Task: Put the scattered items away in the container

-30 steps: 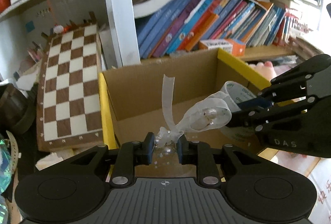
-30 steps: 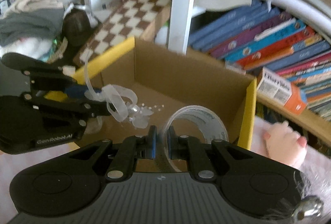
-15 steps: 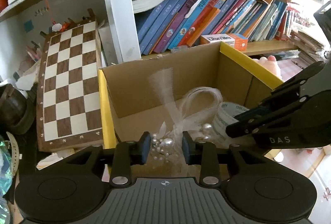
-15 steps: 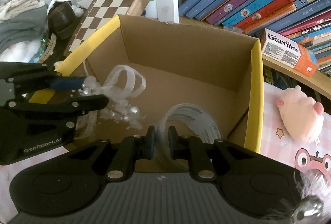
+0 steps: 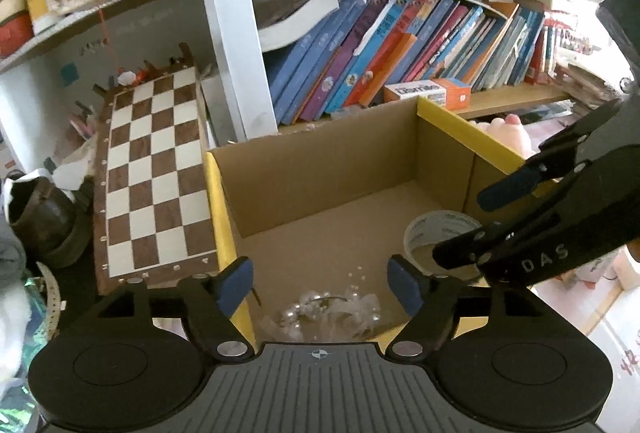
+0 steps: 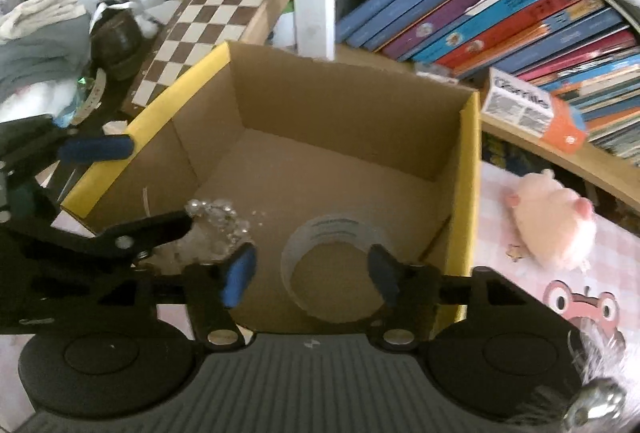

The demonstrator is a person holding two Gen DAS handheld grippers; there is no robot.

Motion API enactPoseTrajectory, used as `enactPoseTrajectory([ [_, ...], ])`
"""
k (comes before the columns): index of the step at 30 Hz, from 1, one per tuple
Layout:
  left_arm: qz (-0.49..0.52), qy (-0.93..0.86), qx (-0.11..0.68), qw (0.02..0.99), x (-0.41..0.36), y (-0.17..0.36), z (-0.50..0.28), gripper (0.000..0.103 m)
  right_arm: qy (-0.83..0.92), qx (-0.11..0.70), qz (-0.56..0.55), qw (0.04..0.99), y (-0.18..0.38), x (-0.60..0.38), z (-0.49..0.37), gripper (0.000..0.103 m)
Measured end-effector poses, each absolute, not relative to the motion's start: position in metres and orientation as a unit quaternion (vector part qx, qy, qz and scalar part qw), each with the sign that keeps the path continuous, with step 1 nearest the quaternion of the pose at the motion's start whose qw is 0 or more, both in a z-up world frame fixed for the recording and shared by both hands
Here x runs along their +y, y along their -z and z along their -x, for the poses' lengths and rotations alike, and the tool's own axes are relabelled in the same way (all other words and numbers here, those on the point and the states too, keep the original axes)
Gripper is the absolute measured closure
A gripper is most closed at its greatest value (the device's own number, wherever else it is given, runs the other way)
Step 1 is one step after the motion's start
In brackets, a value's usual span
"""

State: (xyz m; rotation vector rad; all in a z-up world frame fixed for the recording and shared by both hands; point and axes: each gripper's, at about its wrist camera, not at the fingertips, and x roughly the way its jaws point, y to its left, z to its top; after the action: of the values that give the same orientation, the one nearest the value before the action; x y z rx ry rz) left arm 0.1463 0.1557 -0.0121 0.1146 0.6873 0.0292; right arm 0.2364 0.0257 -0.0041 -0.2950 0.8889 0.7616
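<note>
Over a cardboard box (image 6: pixel 468 169) with yellow-taped rims, both grippers are hanging with jaws spread wide and nothing between them: the left gripper (image 5: pixel 320 283) above the near left corner, the right gripper (image 6: pixel 310 275) above the near right. Directly below the left one, a ribbon-and-bead ornament (image 5: pixel 328 313) is lying crumpled on the box floor, partly cut off by the gripper's body; it is looking light, limp and snag-prone, so a pinch at the beaded knot would likely serve better than at a loose loop. Beside it, a roll of clear tape (image 6: pixel 334 269) is sitting on the floor by the right wall, stiff and light, probably slippery on its face and best pinched across the ring wall. Whether it is lying flat or tilted is hard to judge through the fisheye. Just beyond the box on the pink worktop (image 6: pixel 528 289), a pink plush toy (image 6: pixel 554 225) is waiting, soft and easily squeezed anywhere. Farther back, a chessboard (image 5: pixel 154 177) and rows of books (image 5: pixel 404 57) are filling the shelves.
</note>
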Motion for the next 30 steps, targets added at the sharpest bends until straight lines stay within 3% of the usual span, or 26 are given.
enactPoseTrajectory([
  [7,-0.042,-0.019,0.315,0.948,0.155,-0.001,-0.115,0.023,-0.342,0.397,0.128,0.842,-0.008,0.008,-0.213,0.037],
  [18,-0.018,-0.014,0.301,0.953,0.143,-0.012,-0.078,0.021,-0.319,0.367,0.117,0.866,-0.021,-0.018,-0.174,0.025],
  [30,-0.001,-0.016,0.321,0.947,0.127,0.002,-0.056,0.021,-0.3,0.378,0.114,0.868,-0.004,-0.043,-0.141,0.023],
])
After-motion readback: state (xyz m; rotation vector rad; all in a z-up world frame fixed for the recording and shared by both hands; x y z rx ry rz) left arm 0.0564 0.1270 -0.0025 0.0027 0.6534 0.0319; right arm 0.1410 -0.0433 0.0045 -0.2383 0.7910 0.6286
